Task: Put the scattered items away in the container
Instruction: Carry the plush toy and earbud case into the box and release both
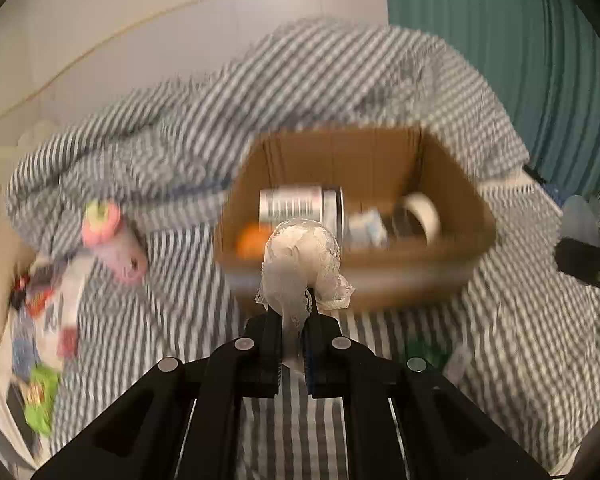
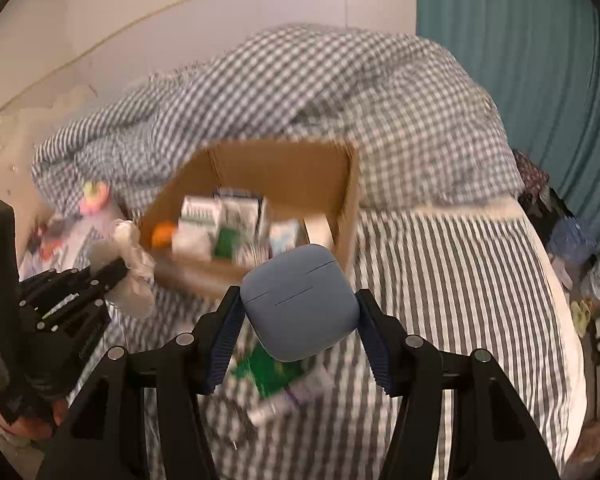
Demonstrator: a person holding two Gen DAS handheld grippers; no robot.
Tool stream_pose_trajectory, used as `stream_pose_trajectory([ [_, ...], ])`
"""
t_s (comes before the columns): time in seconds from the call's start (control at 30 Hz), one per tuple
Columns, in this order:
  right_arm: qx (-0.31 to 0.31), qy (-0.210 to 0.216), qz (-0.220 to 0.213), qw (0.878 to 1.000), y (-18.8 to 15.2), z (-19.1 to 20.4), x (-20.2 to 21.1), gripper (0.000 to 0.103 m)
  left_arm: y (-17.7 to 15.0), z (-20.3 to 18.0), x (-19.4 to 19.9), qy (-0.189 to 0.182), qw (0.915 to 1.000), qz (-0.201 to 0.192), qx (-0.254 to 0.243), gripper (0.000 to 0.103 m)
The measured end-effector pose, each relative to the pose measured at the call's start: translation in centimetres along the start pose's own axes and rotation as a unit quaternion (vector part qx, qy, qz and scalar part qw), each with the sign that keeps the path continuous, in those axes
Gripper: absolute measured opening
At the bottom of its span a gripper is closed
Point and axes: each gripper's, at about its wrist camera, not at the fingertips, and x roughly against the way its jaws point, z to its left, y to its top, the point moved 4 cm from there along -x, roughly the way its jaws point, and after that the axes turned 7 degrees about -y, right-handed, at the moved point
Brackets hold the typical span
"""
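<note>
An open cardboard box (image 1: 452,184) (image 2: 284,164) sits on a striped bed, holding a tin, an orange thing, tape and small packs. My left gripper (image 1: 294,312) is shut on a white lace cloth (image 1: 300,264), held just in front of the box's near wall. It also shows in the right wrist view (image 2: 118,268) with the cloth (image 2: 134,264) left of the box. My right gripper (image 2: 300,300) is shut on a blue-grey earbud case (image 2: 300,300), held above the bed at the box's near right corner.
A green-and-white packet (image 2: 276,372) lies on the bed under the right gripper. A pink plush toy (image 1: 112,236) and colourful small items (image 1: 40,360) lie at the left. A checked duvet (image 2: 300,92) is heaped behind the box. A teal curtain (image 2: 520,60) hangs at the right.
</note>
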Motion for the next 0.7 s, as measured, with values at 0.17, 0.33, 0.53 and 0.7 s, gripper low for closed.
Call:
stream_pose_trajectory([
  [0.17,-0.009,-0.004,0.013,1.0,3.3,0.5,-4.6,0.056,4.9,-0.1,-3.3,0.0,0.9999,-0.003,-0.01,0.007],
  [0.33,-0.035,-0.006,0.009,0.999,5.0,-0.6,-9.1,0.093,7.2,-0.9,-7.6,-0.017,0.9998,-0.005,-0.012,0.02],
  [0.53,-0.059,-0.026,0.006,0.998,4.1,-2.7,-8.1,0.095,6.5,-1.7,-8.8,0.035,0.9989,-0.019,-0.025,0.103],
  [0.7,-0.062,-0.029,0.008,0.998,3.3,-3.5,-5.9,0.095,5.8,-1.7,-7.7,0.03,0.9992,-0.011,-0.025,0.103],
])
